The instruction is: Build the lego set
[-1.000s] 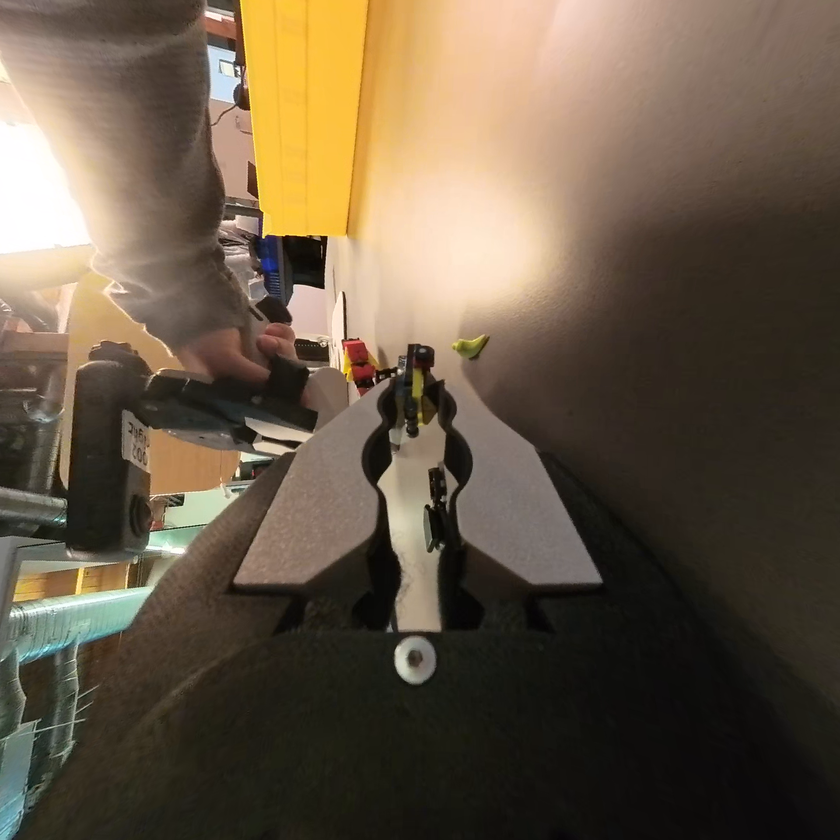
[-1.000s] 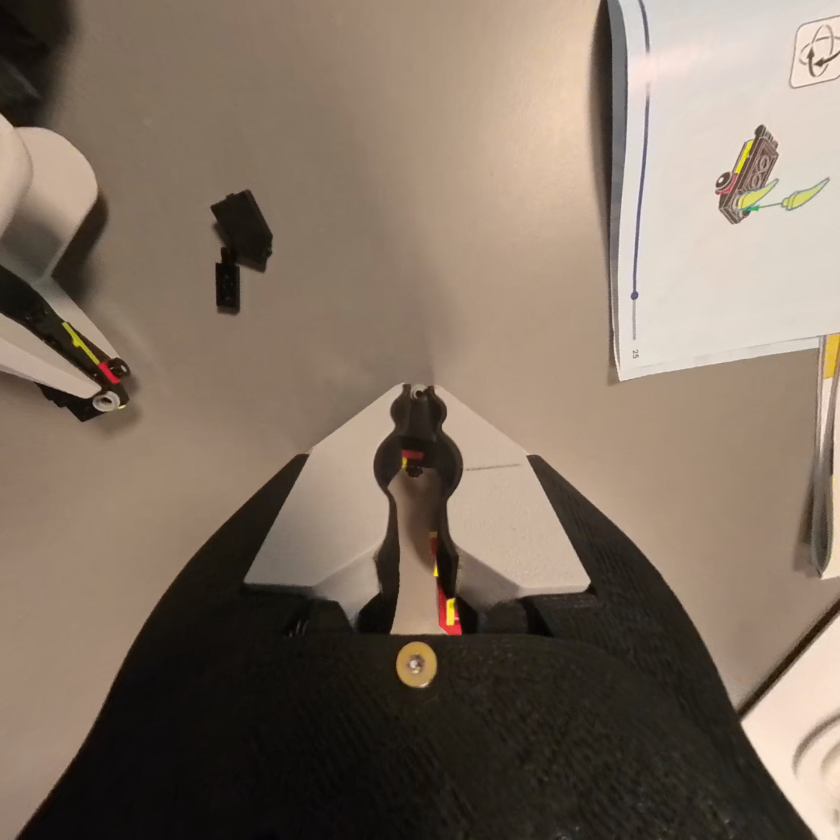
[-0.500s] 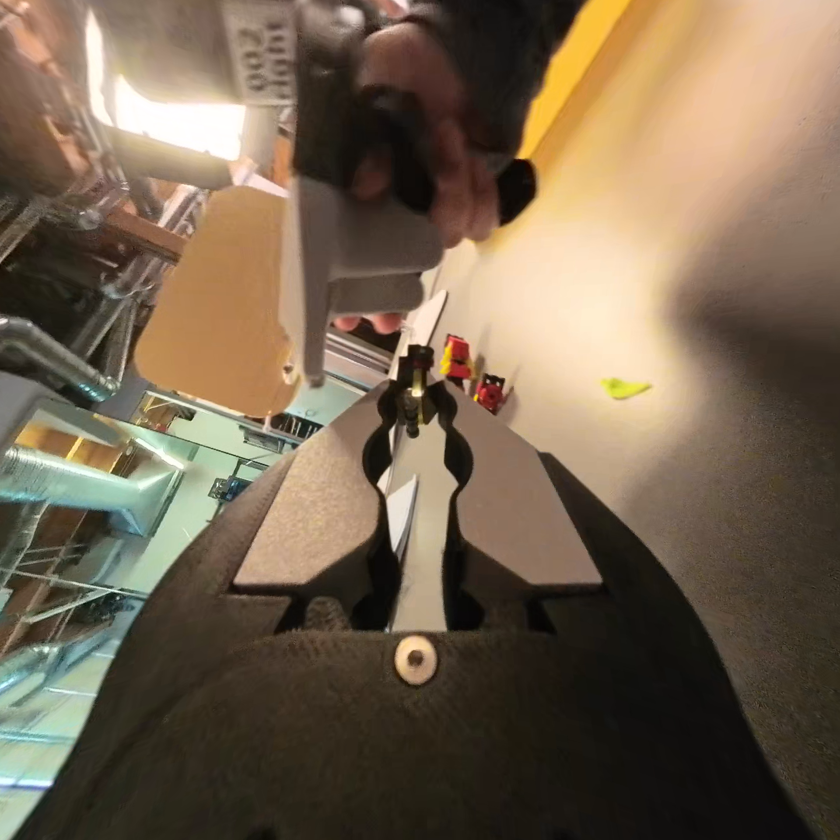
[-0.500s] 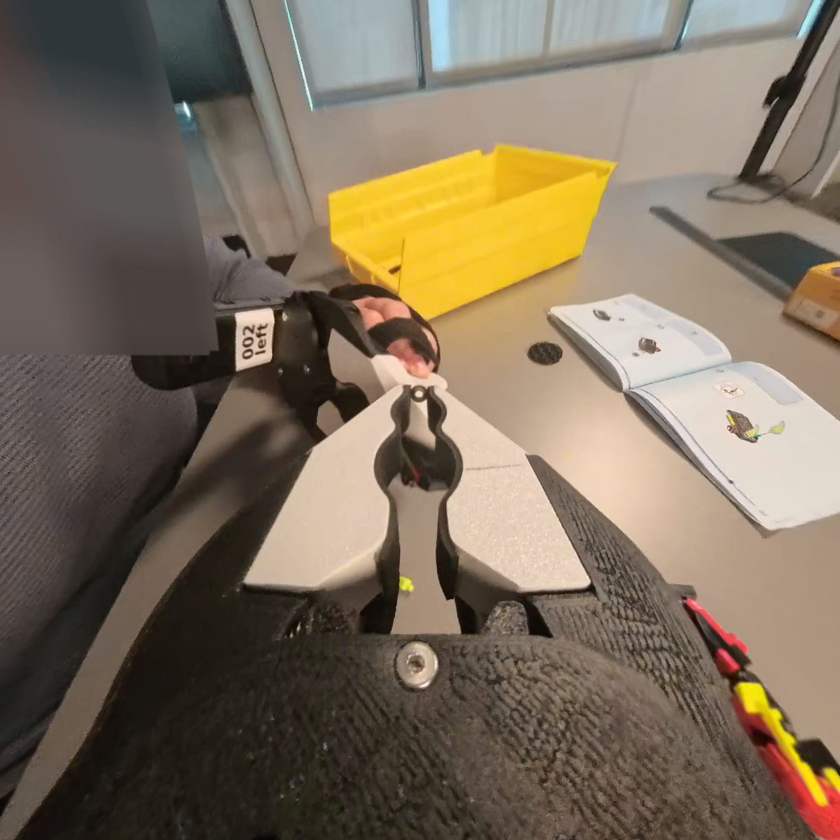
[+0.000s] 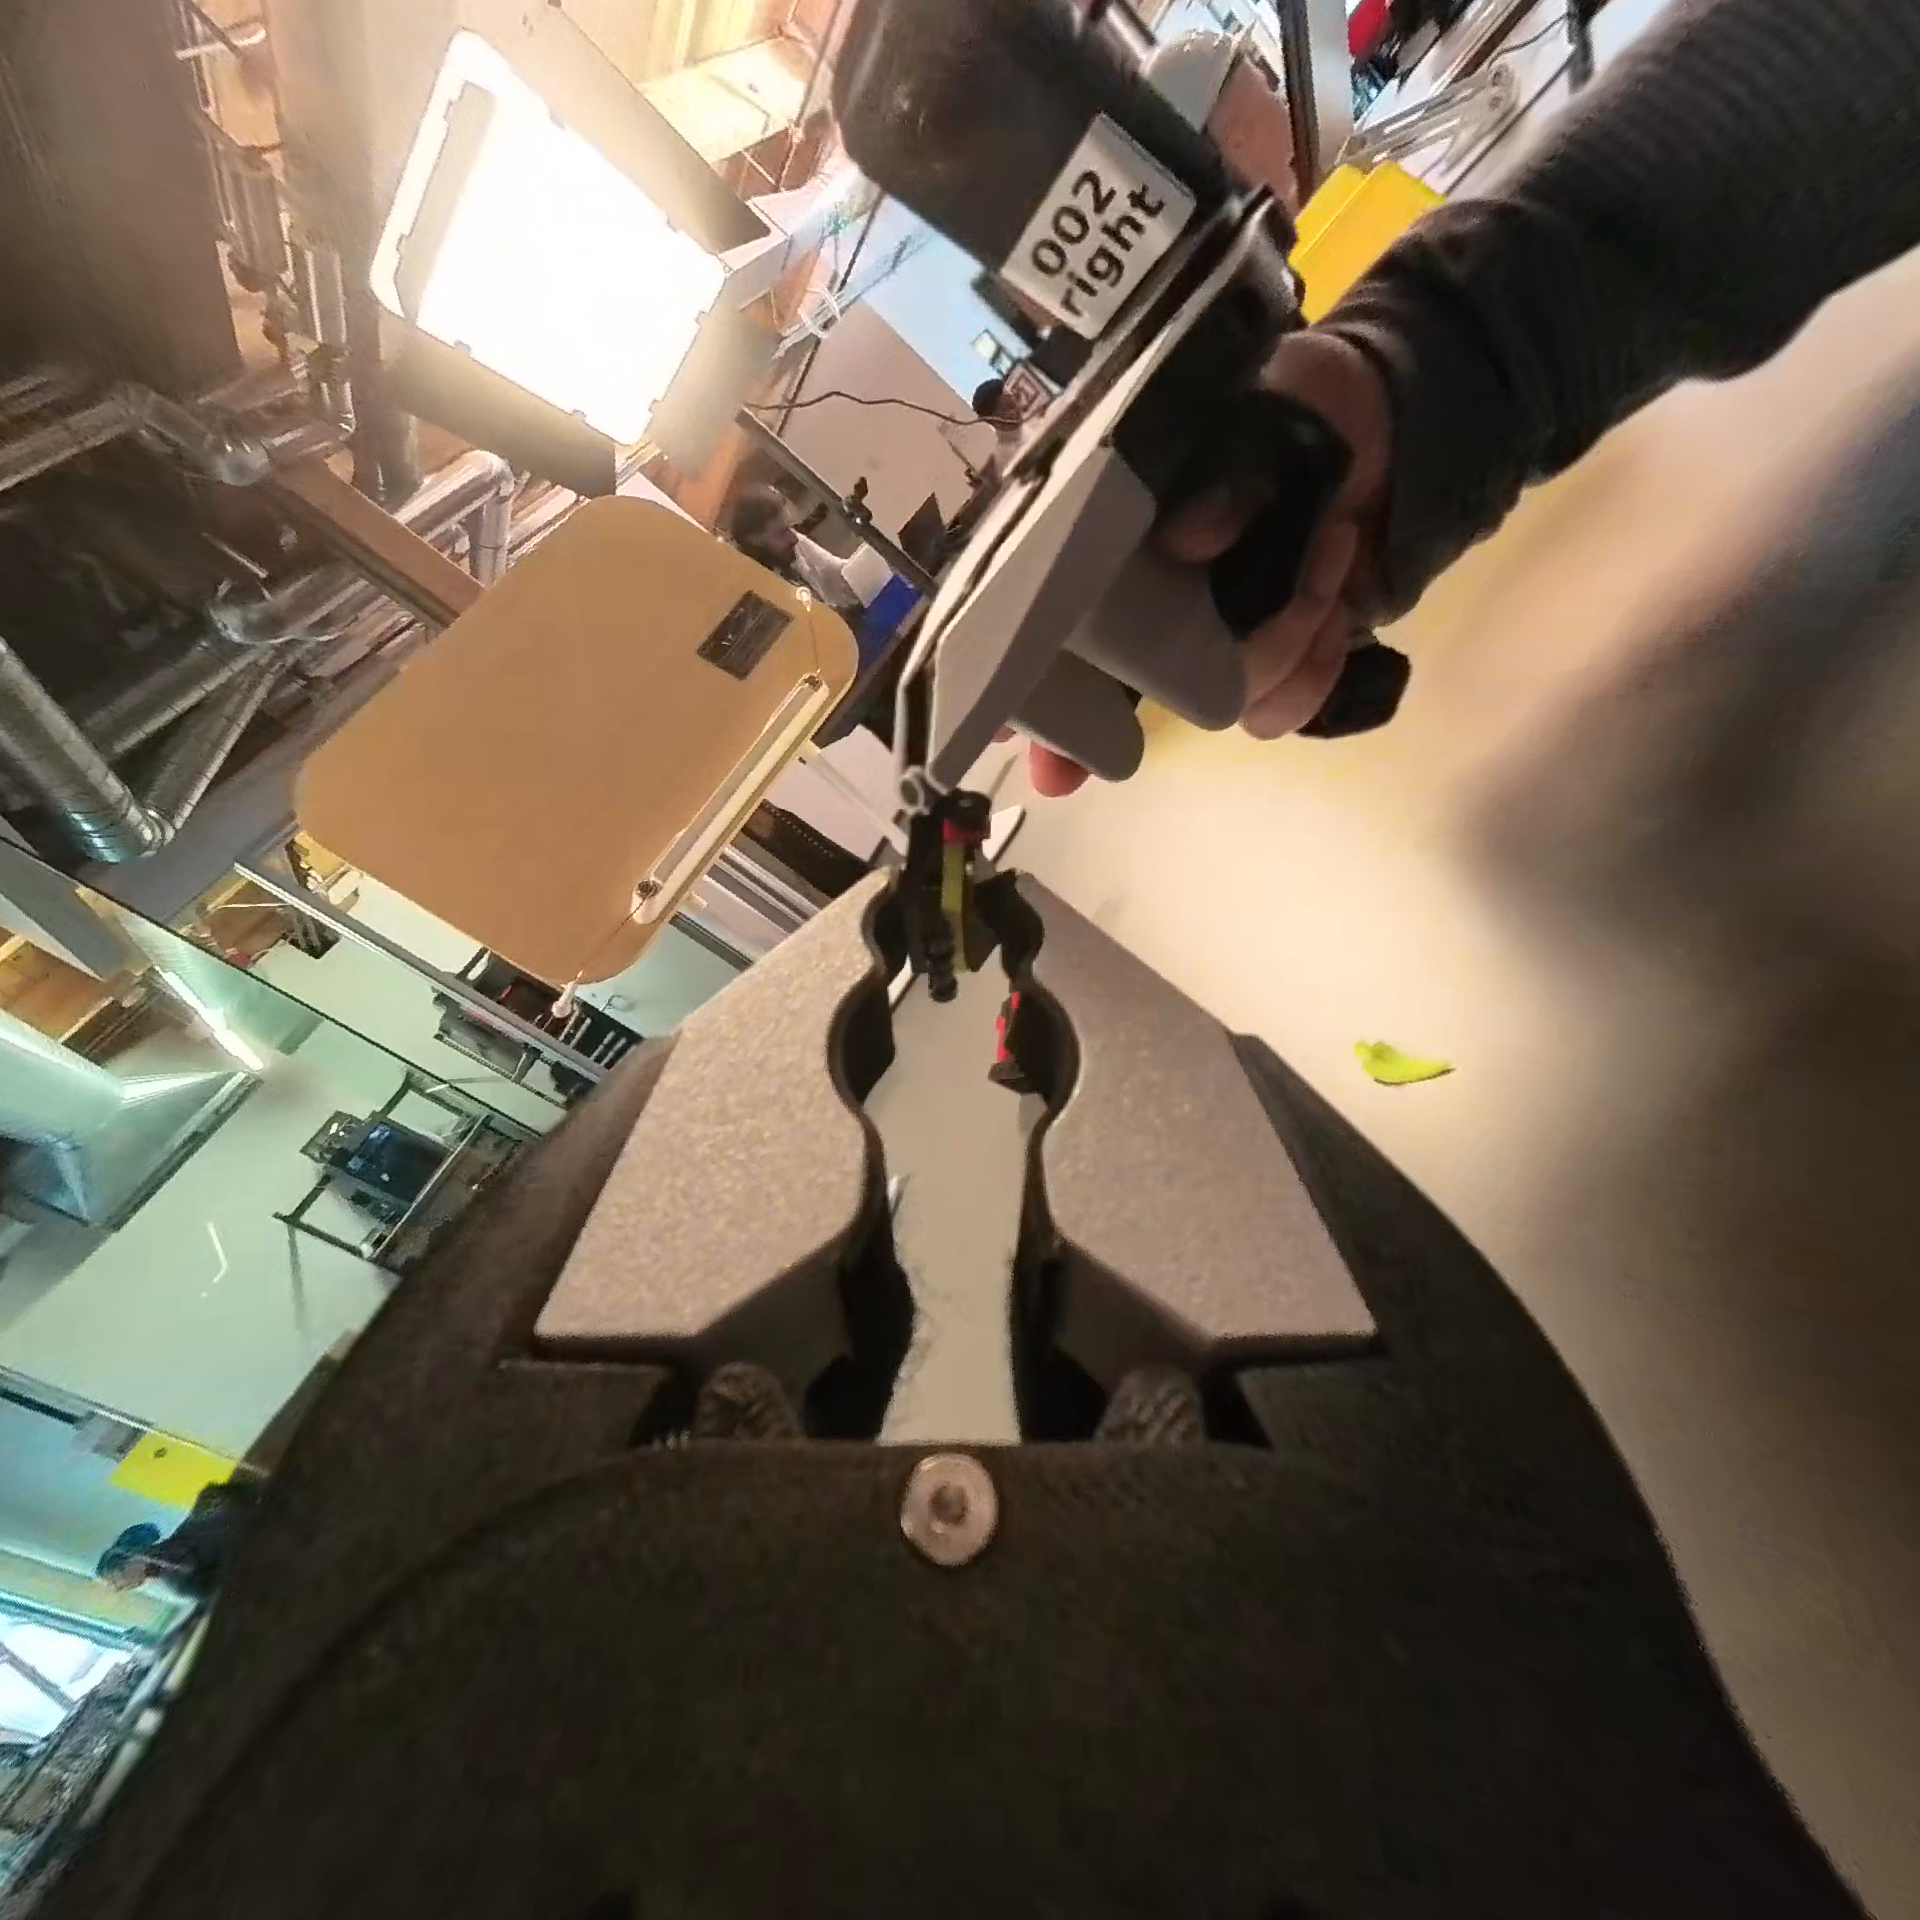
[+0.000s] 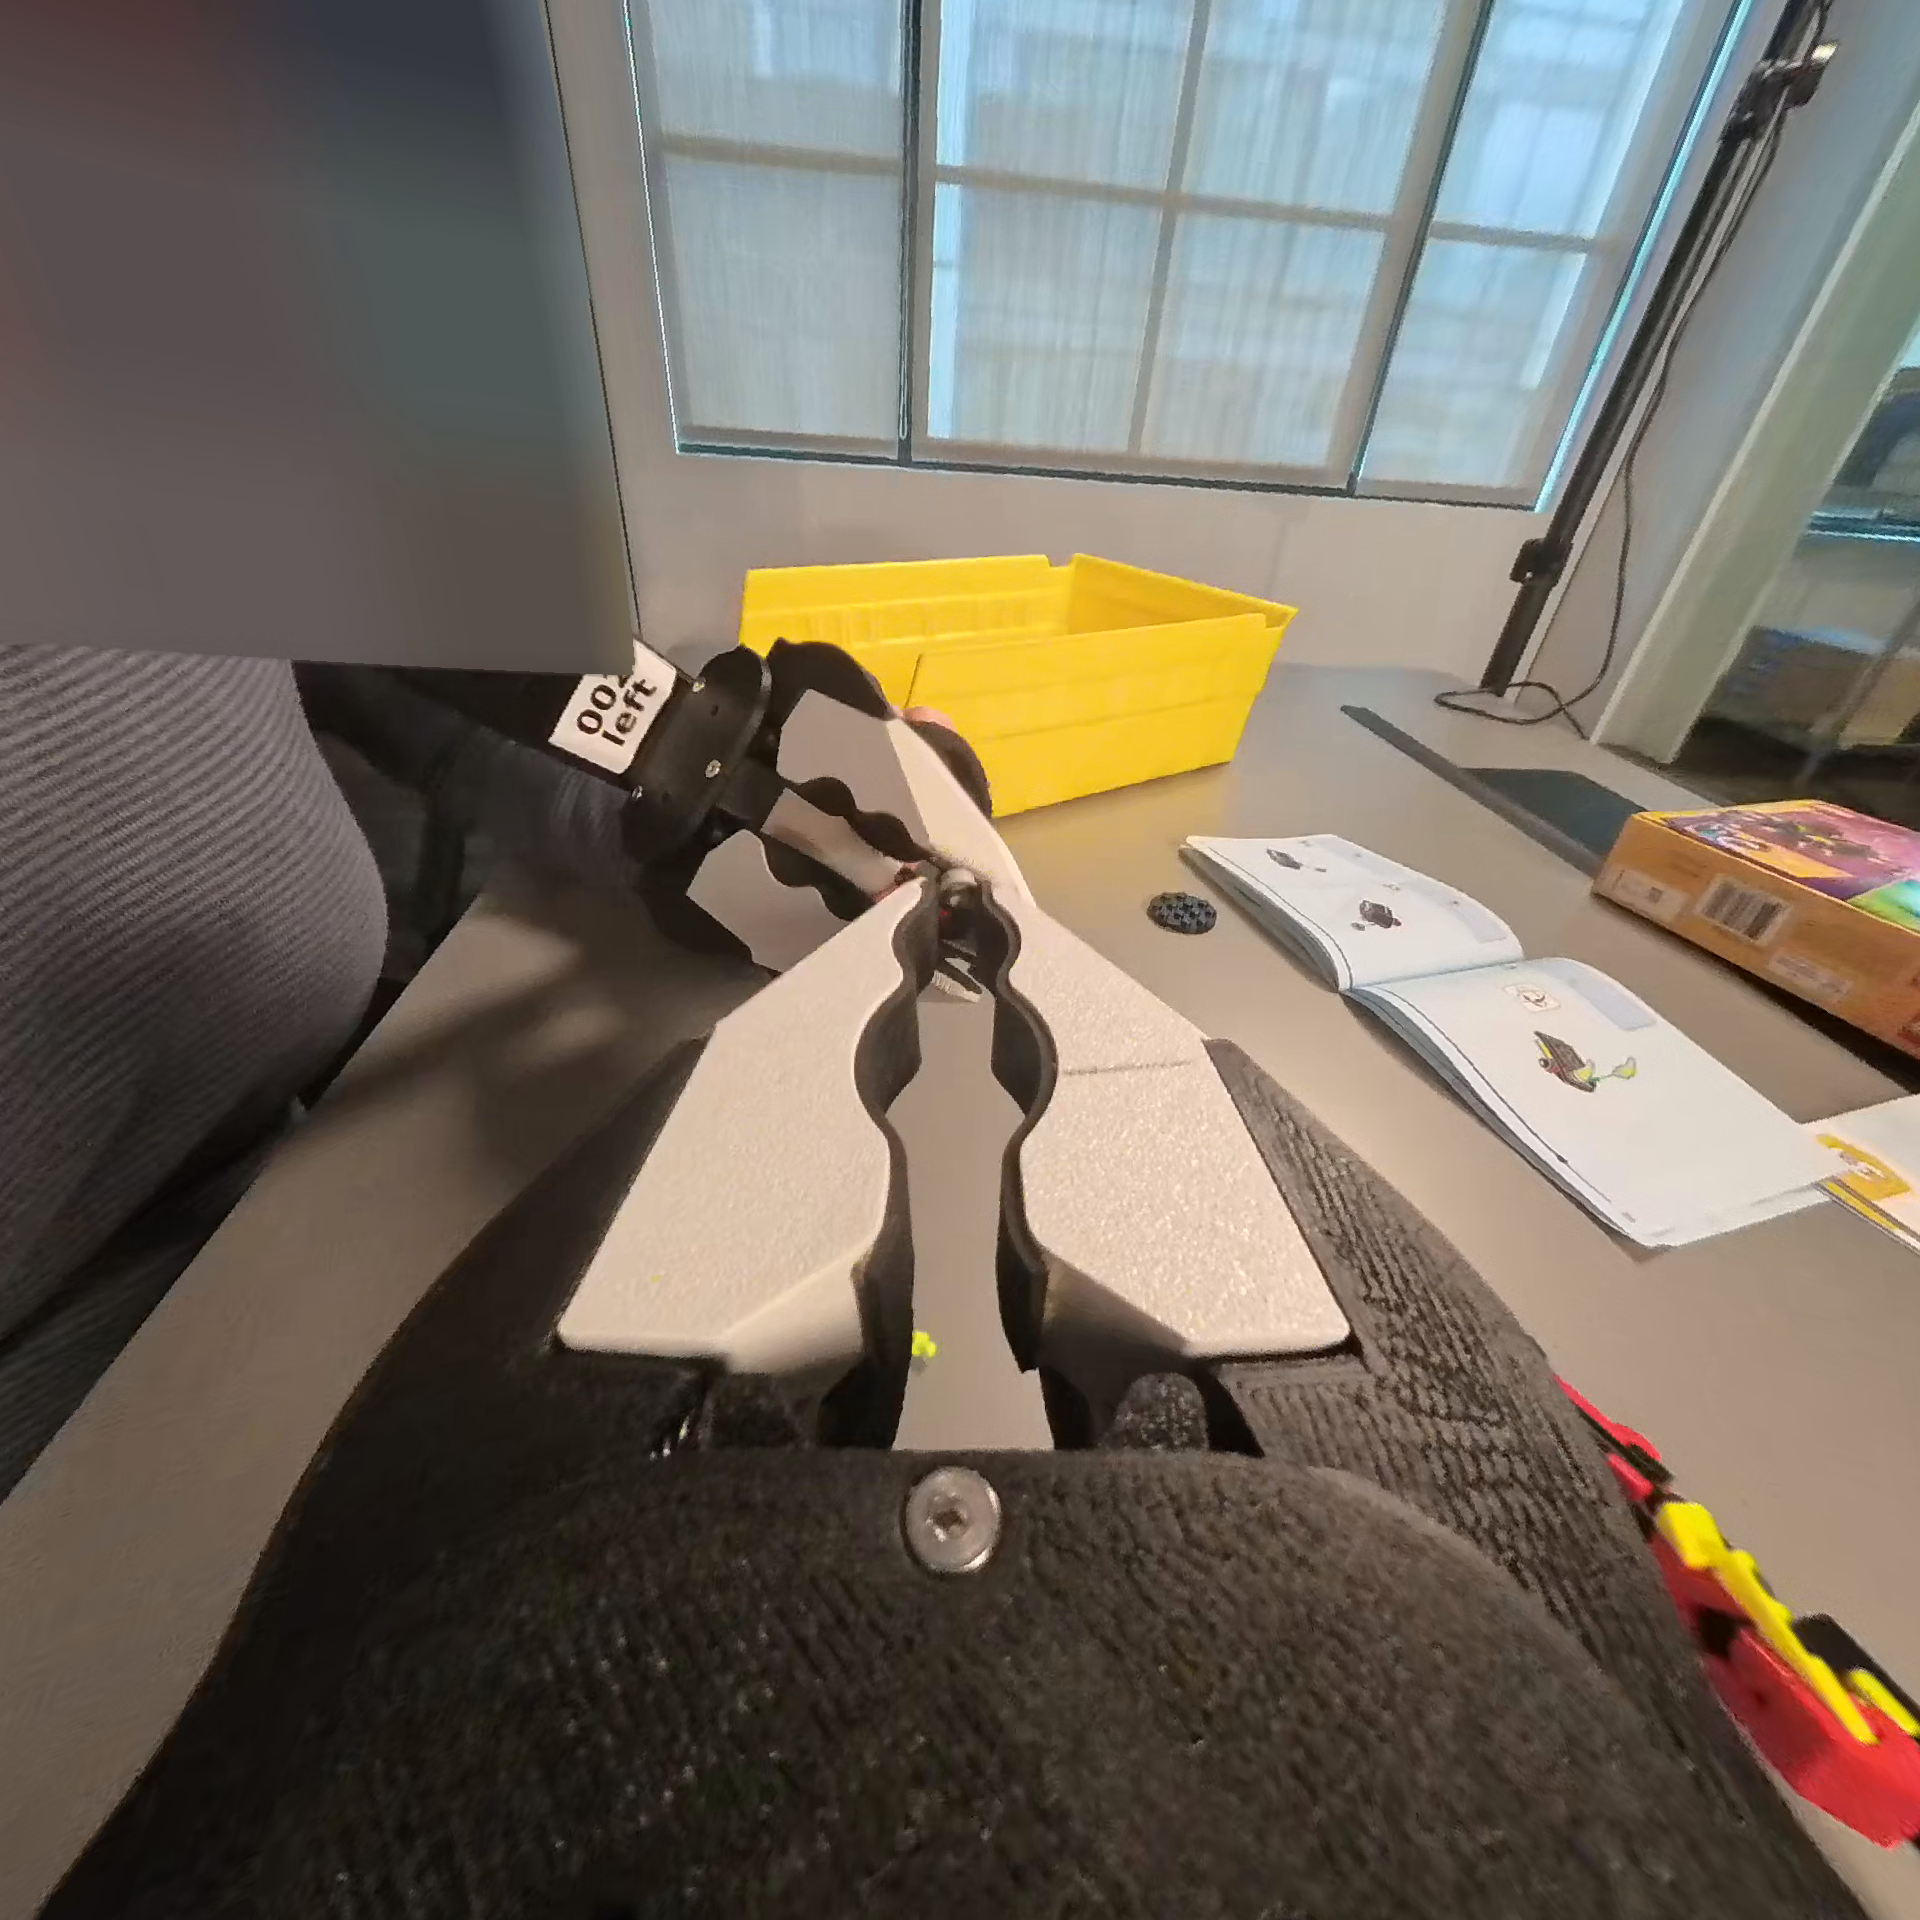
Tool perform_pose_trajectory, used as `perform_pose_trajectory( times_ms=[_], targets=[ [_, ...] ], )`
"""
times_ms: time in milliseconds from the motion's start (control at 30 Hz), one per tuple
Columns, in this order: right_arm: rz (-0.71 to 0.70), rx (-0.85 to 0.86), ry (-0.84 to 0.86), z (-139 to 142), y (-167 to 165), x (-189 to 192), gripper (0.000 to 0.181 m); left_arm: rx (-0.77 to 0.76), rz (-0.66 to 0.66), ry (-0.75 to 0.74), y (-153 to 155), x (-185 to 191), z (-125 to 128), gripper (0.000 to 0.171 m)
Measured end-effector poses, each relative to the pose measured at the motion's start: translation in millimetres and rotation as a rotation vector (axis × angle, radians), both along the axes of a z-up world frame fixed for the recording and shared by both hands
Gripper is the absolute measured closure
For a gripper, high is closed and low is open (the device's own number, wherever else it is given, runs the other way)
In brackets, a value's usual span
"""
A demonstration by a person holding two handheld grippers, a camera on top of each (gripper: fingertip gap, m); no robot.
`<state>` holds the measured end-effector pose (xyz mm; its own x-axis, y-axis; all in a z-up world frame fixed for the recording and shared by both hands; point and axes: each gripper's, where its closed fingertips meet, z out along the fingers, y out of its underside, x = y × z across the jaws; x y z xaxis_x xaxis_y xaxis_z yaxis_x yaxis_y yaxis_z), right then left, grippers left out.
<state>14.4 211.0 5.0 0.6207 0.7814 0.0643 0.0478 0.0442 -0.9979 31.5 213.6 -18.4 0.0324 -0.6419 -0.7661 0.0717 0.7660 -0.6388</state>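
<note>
My left gripper [image 5: 943, 902] is shut on a small black, yellow and red lego assembly [image 5: 948, 896], held up off the grey table [image 5: 1558, 935]. My right gripper [image 6: 951, 902] is shut on a small grey and black lego piece [image 5: 914, 792]. Its tip meets the end of the assembly. The right gripper comes in from above in the left wrist view [image 5: 920, 784]. The left gripper comes in from the left in the right wrist view [image 6: 914, 821]. The contact point is partly hidden by the fingers.
A lime lego piece [image 5: 1397, 1062] lies on the table. A red and yellow lego model [image 6: 1766, 1662] sits by the right gripper's body. An open instruction booklet [image 6: 1455, 1018], a black round piece [image 6: 1181, 916], a yellow bin [image 6: 1018, 686] and an orange box [image 6: 1787, 914] lie farther off. My left and right fingertips are right by each other.
Both grippers rose from the table and tilted up. The right gripper, holding its piece, swung over to the left one, and their tips now meet.
</note>
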Motion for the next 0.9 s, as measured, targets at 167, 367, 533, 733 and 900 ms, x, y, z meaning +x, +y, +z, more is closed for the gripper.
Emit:
perform_pose_trajectory(
  times_ms=[167,367,533,733,900],
  targets=[
    [0.002,0.000,0.038,-1.4,-0.6,3.1,0.176,0.009,0.000,0.001,0.5,-0.4,-0.9,0.156],
    [0.000,-0.089,-0.020,-16.6,0.6,16.3,0.177,0.033,0.042,0.057,10.3,2.5,-10.8,0.156],
    [-0.027,-0.397,-0.315,-87.4,-4.2,52.4,0.178,0.047,0.092,0.127,23.8,5.5,-22.6,0.156],
    [-0.048,-0.491,-0.502,-121.2,-14.6,73.2,0.177,0.081,0.082,0.159,19.9,5.3,-29.1,0.156],
    [-0.054,-0.484,-0.517,-123.8,-19.9,81.6,0.178,0.089,0.073,0.172,18.5,4.5,-31.7,0.156]
  ],
)
